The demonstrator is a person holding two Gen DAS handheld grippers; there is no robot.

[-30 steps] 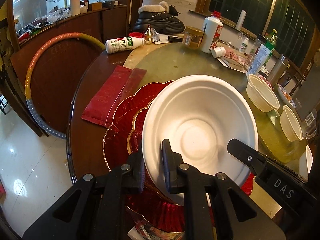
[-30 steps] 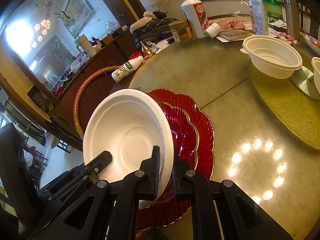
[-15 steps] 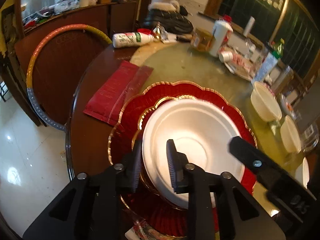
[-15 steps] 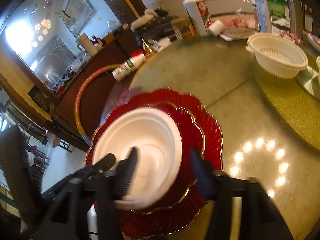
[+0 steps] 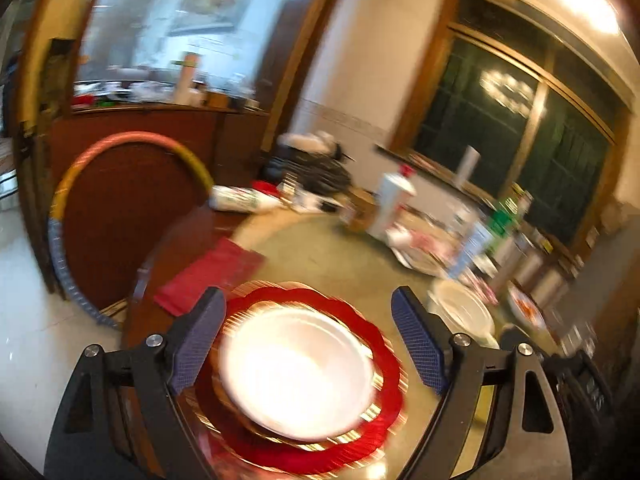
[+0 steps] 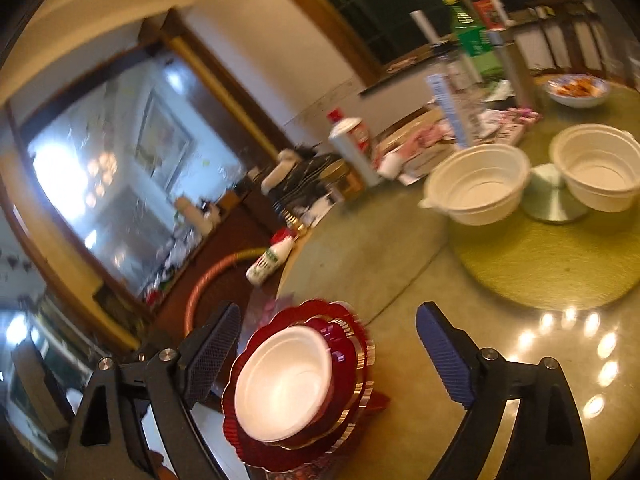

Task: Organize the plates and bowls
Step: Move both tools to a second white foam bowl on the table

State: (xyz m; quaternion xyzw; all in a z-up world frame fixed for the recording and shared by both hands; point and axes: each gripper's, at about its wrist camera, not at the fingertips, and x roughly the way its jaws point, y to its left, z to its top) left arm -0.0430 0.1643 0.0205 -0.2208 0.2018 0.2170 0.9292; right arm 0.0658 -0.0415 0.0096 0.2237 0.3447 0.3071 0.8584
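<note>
1. Left wrist view: your left gripper has just been opening and stands spread, nothing pinched. The white bowl sits released on the stacked red plates, nested so the pile stays compact.
2. Right wrist view: your right gripper has likewise just been opening, empty. Two more white bowls wait on the turntable, probably next.

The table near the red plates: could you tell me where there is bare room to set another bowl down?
The widest bare patch is the glossy tabletop between the red plates and the green turntable. A second runs from the plates toward the lying white bottle and the nearer white bowl. The far edge, around the bottles and packets, is crowded.
</note>
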